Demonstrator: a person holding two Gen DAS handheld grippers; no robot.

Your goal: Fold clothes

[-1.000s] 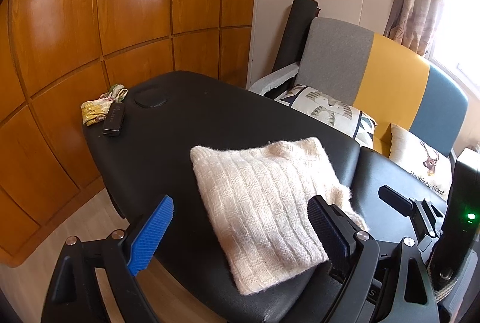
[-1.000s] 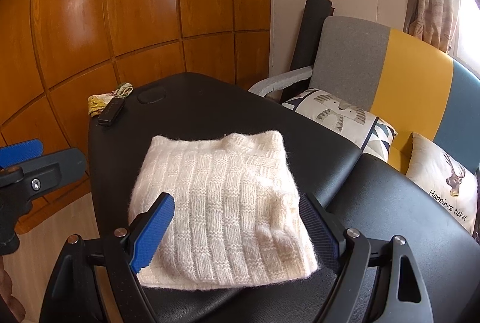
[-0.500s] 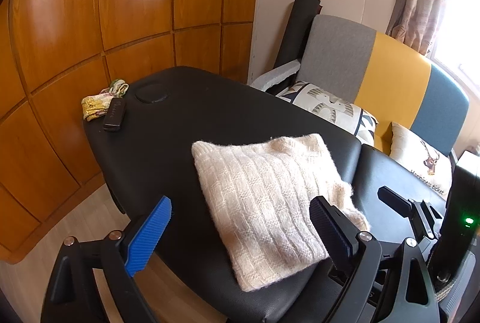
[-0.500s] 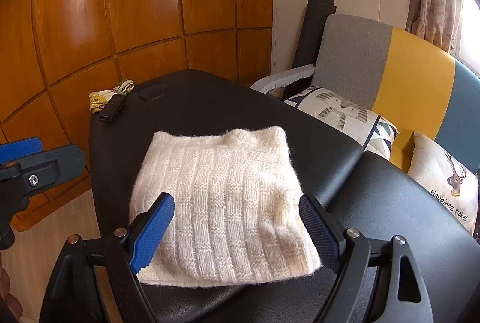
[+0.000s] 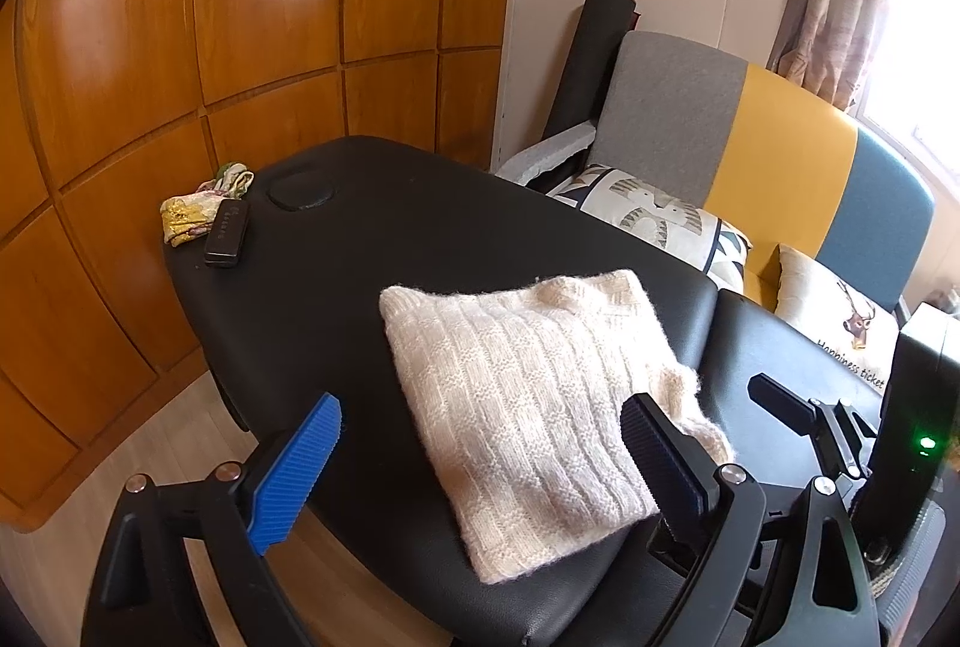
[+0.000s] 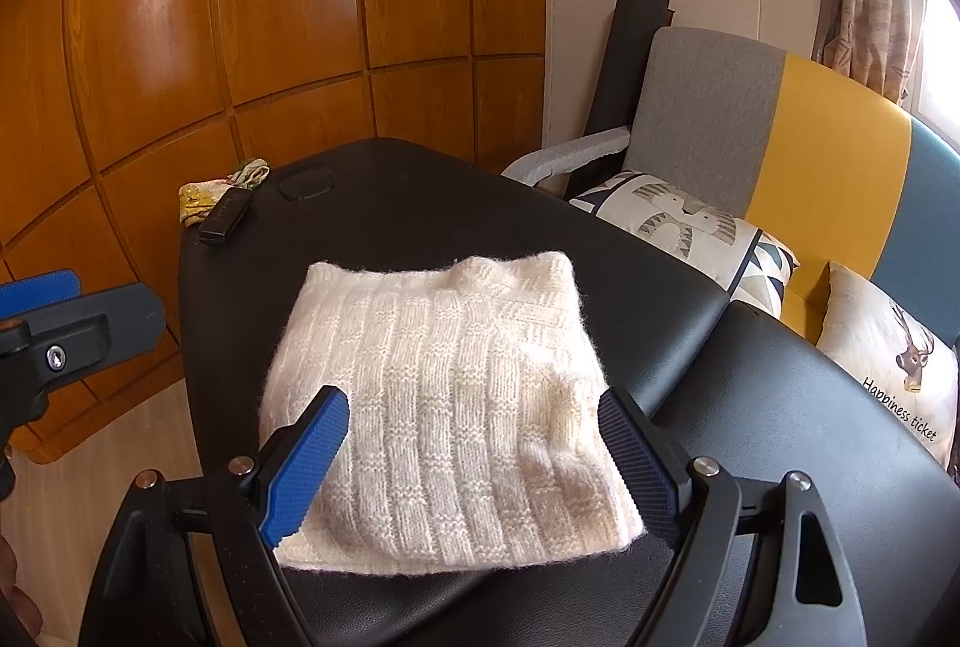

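Sweater point(image 6: 456, 407) on table point(image 6: 420, 203), remote point(image 6: 225, 216) far corner, sofa point(image 6: 828, 167) right

The right finger point(image 5: 663, 458) of the left gripper point(image 5: 480, 461) covers the sweater's point(image 5: 528, 407) near corner; the small device's point(image 5: 227, 233) lettering is unreadable.

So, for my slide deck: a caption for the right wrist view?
Open tongs poised over a folded cream sweater on a black padded table.

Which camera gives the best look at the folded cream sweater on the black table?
The right wrist view: the cream sweater lies centred and square-on between the open right gripper, with only its near corners covered. The left wrist view shows the sweater at an angle, its right edge partly behind the open left gripper.
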